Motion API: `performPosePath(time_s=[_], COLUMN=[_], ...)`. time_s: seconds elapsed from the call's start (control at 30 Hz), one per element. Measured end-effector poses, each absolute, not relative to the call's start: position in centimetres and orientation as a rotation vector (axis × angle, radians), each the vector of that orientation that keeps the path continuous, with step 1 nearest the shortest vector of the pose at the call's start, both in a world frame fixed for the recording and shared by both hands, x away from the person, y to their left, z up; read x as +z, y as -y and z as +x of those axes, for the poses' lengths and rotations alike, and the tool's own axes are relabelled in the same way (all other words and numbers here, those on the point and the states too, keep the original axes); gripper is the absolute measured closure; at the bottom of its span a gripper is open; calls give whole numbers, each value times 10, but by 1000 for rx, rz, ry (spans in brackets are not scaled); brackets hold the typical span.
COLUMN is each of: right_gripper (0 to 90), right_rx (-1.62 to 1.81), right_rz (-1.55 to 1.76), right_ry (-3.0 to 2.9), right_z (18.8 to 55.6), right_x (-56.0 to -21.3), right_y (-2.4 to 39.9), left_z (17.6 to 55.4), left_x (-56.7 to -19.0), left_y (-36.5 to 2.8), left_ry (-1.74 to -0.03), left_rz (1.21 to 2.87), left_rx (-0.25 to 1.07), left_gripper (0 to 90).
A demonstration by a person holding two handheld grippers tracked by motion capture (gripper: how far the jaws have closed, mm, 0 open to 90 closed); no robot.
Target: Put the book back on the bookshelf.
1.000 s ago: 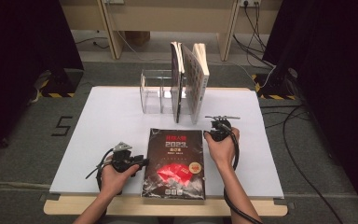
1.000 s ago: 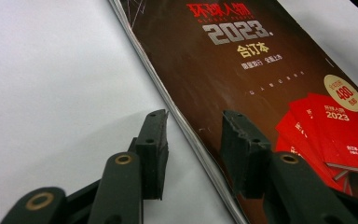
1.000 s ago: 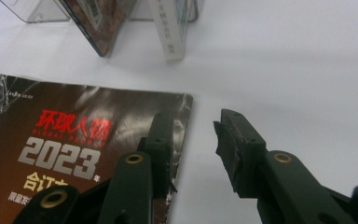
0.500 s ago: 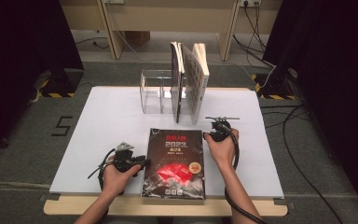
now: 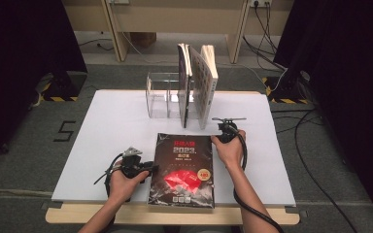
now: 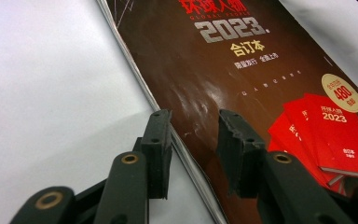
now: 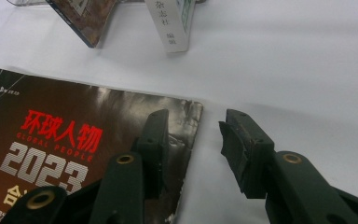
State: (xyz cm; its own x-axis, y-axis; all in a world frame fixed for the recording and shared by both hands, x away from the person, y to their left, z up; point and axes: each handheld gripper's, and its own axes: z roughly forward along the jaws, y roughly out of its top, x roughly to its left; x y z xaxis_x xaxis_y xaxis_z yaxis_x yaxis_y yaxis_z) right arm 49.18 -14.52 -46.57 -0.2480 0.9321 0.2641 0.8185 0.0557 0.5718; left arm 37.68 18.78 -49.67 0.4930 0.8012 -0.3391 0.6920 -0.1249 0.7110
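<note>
The white surface (image 5: 111,141) carries everything. At its far edge a clear rack (image 5: 162,94) holds two standing books (image 5: 199,82) that lean together. Nearer me, flat and face up in the middle, lies the dark bound volume (image 5: 184,167), its long sides running away from me and its near end almost at the surface's front edge.

I judge this volume thick and fairly heavy, with a glossy cover that looks slick and a soft binding that would sag if I lifted it by one corner alone. The cover already shows creases at its far right corner (image 7: 189,119), so I would spare that spot.

My left hand-held gripper (image 6: 193,140) sits at the volume's left edge, one jaw over the white surface and one over the cover; its jaws have just been closing but do not yet press. My right hand-held gripper (image 7: 193,135) straddles the far right corner, jaws half wide and just opening, pinching nothing.

The best hold, I think, is on both long edges at once, jaws closing across the full thickness, one hand-held gripper to each side.
</note>
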Motion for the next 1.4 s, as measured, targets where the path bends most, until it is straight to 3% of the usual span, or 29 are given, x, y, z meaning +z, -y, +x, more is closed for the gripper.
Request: performPosePath(time_s=[0.8,1.27,1.4], right_gripper=[574,722,729], right_rx=[981,1022,1006], right_rz=[1772,1806,1785], right_ry=[-2188,-2174,-2200], right_z=[516,511,505], right_x=[-474,-477,-477], right_y=[136,143,143], left_z=[376,370,366], left_x=[-497,-494,-494], left_y=[-183,-183,-186], left_ry=[-1202,-1199,-1205], left_rz=[1876,1920,1928], left_rx=[139,157,167], left_gripper=[611,638,641])
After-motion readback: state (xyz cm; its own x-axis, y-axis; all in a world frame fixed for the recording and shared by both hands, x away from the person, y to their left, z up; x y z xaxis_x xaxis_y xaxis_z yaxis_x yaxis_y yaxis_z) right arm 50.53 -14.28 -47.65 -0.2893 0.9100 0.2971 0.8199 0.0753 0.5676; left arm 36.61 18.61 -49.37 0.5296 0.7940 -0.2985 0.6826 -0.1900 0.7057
